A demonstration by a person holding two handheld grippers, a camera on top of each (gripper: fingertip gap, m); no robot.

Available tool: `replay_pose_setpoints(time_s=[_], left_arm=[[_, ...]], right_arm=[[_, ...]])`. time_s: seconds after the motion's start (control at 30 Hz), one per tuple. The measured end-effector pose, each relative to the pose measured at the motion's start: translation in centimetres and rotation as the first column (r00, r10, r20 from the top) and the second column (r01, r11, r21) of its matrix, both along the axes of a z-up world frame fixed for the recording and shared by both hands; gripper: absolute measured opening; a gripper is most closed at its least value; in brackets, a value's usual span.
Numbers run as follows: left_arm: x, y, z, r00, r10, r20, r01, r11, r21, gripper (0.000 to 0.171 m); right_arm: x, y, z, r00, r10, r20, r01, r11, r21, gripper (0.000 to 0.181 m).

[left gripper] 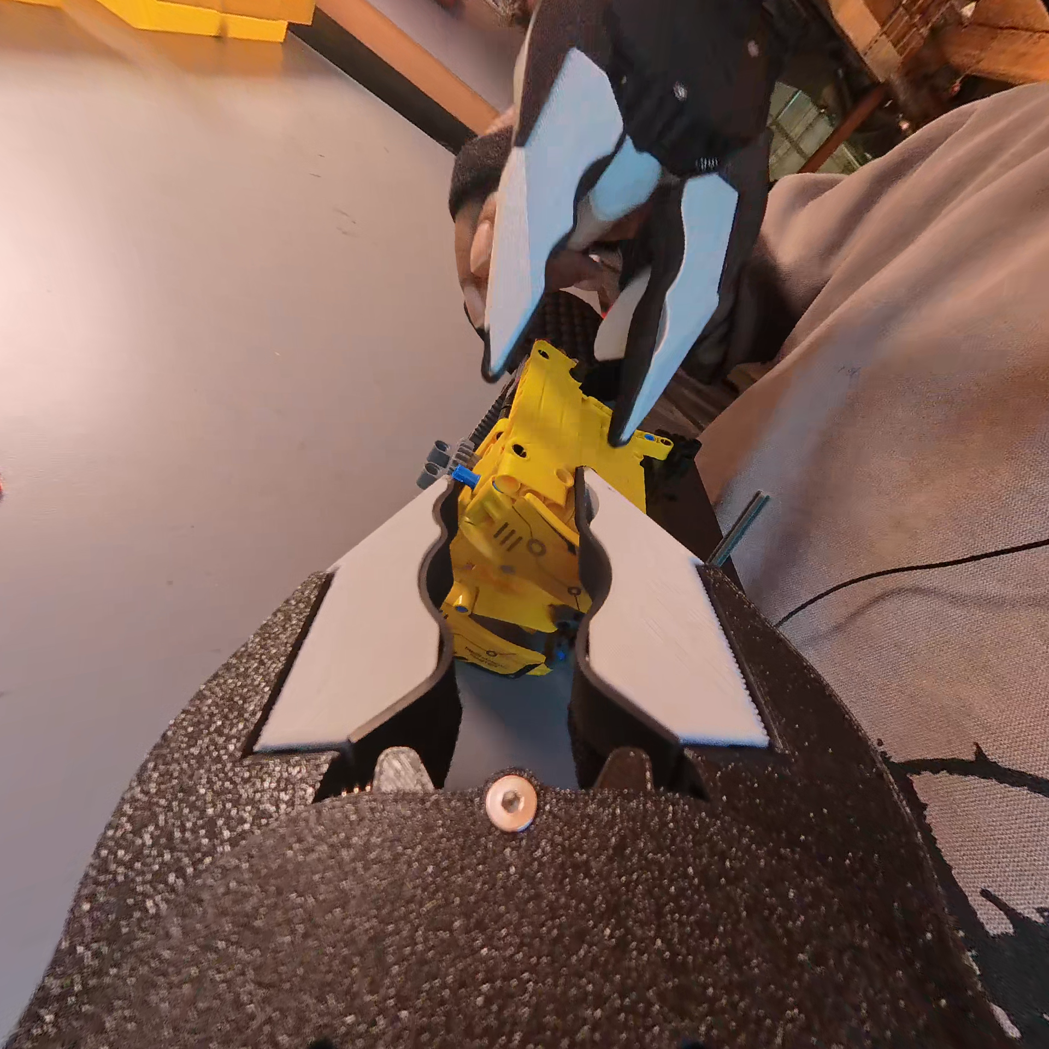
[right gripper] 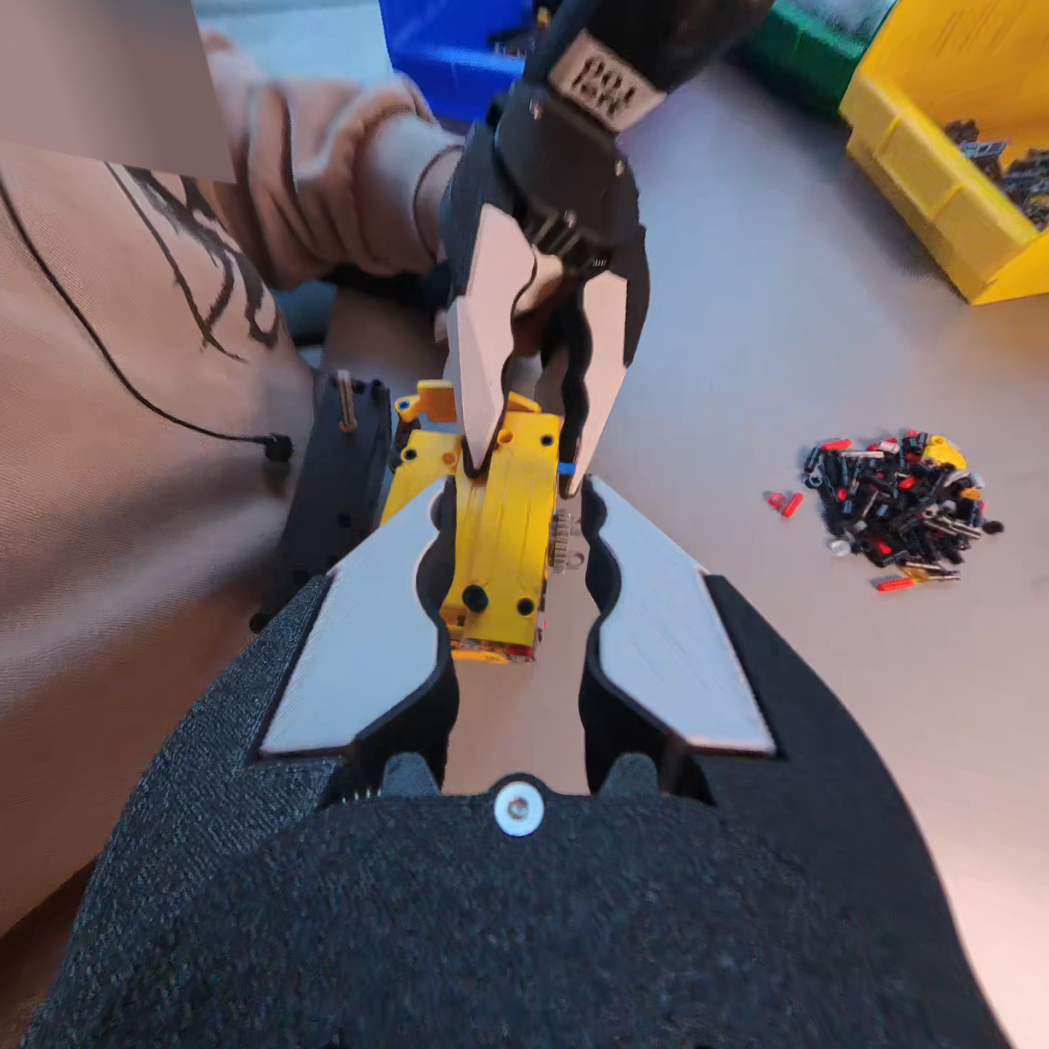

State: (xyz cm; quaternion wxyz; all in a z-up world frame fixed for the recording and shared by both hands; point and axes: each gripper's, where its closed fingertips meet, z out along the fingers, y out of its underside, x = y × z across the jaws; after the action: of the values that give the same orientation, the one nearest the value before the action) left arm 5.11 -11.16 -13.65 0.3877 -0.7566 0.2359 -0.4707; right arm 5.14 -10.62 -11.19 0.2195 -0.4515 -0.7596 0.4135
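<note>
**Two grippers meet on a yellow brick model**

A yellow model point(left gripper: 528, 545) built of toy bricks stands on the grey table point(left gripper: 198, 340), close to the person's beige sweatshirt point(left gripper: 908, 397). The left gripper point(left gripper: 513, 482) straddles it with its jaws spread; in the right wrist view its two tips point(right gripper: 522, 471) press the model's top and side — whether they squeeze it or only touch, I cannot tell. The right gripper point(right gripper: 513, 482) also has its jaws apart, the model point(right gripper: 499, 533) between them; the left finger point(right gripper: 391, 596) lies against the yellow side, while the right finger point(right gripper: 664, 613) stands clear of it, beside a small gear point(right gripper: 562, 539). A blue pin point(left gripper: 466, 474) juts from the model just by the left gripper's finger.

A black assembly point(right gripper: 335, 482) stands just beside the model, on the person's side. Well apart on the table lies a heap of black, red and grey parts point(right gripper: 897, 505) — and beyond it a yellow bin point(right gripper: 919, 187), with green point(right gripper: 806, 62) and blue point(right gripper: 454, 51) bins further back.
</note>
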Motion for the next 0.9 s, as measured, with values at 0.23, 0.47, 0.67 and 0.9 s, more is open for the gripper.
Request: replay_pose_setpoints(time_s=[0.23, 0.47, 0.67, 0.9], left_arm=[[-1.0, -1.4, 0.1, 0.997, -0.061, -0.037, 0.062, 0.998, 0.015, 0.057], [-0.7, -1.6, -0.3, 0.991, -0.05, -0.122, 0.053, 0.998, 0.025, 0.045], [-0.6, -2.0, -0.3, 0.993, -0.046, -0.11, 0.051, 0.997, 0.049, 0.045], [-0.2, -2.4, -0.3, 0.994, -0.082, -0.078, 0.084, 0.996, 0.035, 0.044]], right_arm=[[-0.5, -0.4, -1.6, 0.979, 0.02, 0.203, -0.043, 0.993, 0.11, 0.025], [-1.1, -0.8, -1.8, 0.954, 0.065, 0.294, -0.131, 0.969, 0.212, 0.024], [-1.3, -1.4, -1.4, 0.987, 0.081, 0.138, -0.077, 0.997, -0.029, 0.021], [-1.1, -1.8, -0.8, 0.998, 0.002, -0.058, -0.017, 0.963, -0.269, 0.021]])
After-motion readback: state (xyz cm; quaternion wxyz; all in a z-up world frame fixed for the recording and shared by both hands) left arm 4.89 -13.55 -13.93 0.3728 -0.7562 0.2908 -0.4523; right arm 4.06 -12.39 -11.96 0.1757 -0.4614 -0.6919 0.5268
